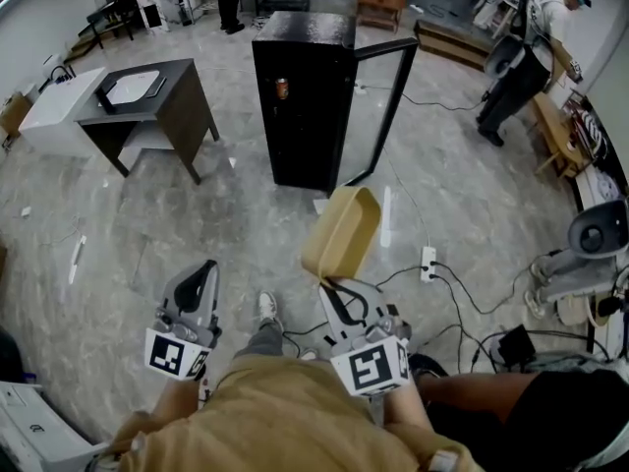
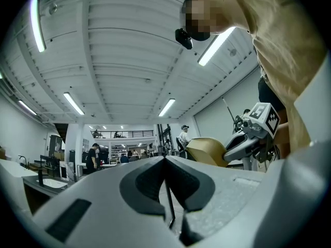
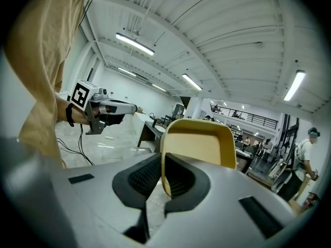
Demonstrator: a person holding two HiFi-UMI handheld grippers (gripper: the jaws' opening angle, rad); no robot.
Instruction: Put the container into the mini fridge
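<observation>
Matt tan container [image 1: 342,232], glossy black fridge [image 1: 310,126]

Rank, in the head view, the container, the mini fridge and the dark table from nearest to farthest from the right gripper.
1. container: clamped in the right gripper, just ahead of it.
2. mini fridge: straight ahead on the floor, door open.
3. dark table: farthest, ahead and off to the left.
</observation>
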